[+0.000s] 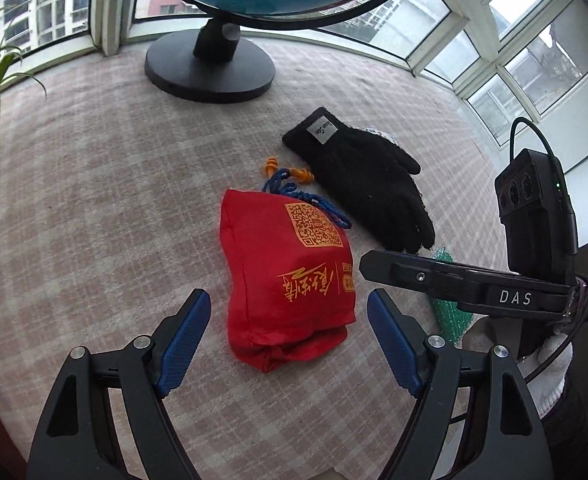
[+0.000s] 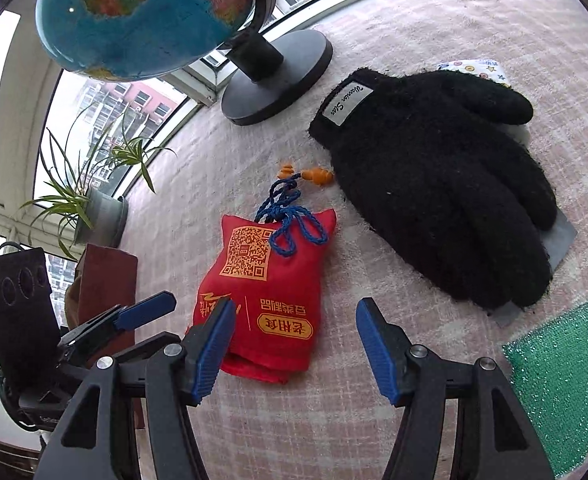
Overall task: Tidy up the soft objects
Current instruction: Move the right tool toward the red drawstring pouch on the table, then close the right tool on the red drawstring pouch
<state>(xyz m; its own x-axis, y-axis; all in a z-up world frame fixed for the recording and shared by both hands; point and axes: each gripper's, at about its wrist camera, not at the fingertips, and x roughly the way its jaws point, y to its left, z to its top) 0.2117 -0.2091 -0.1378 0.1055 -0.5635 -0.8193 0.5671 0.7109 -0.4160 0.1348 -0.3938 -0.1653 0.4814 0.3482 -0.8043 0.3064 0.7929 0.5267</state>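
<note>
A red drawstring pouch [image 1: 290, 276] [image 2: 266, 292] with gold print lies on the pink checked cloth [image 1: 94, 200]. My left gripper [image 1: 288, 296] hangs just above it, open, with its blue pads on either side of the pouch and not touching it. My right gripper [image 2: 297, 304] is open too, over the pouch's right edge; in the left wrist view it comes in side-on [image 1: 370, 266]. A black fuzzy glove [image 1: 370, 184] [image 2: 442, 192] lies flat to the right. Orange earplugs on a blue cord [image 1: 290, 176] [image 2: 310, 174] rest at the pouch's top.
A globe stands at the back on its black base [image 1: 210, 68] [image 2: 274, 80]. A green glittery cloth [image 2: 566, 376] lies at the right. A grey sheet [image 2: 562, 240] and a patterned cloth [image 2: 474, 68] peek from under the glove. A potted plant [image 2: 94, 196] stands by the windows.
</note>
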